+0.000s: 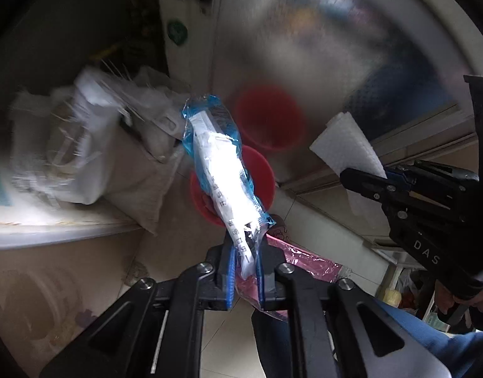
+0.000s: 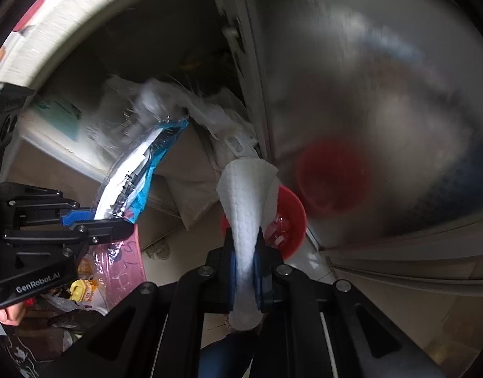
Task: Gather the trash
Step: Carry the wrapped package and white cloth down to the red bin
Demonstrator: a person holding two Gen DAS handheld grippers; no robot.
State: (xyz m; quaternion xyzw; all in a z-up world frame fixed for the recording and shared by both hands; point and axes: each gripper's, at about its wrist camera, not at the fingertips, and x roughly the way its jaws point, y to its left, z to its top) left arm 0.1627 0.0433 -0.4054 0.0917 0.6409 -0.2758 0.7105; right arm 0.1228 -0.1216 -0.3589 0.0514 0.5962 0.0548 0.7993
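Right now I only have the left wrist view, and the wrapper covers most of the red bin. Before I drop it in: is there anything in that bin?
Observer: Yes. In the right wrist view the wrapper is off to one side of the bin, and the bin holds something clear and crumpled.
Operator: And the tissue? I only see that grip side-on.
Observer: The right gripper is shut on the tissue. The tissue runs between both fingers, and a tail sticks out behind them.
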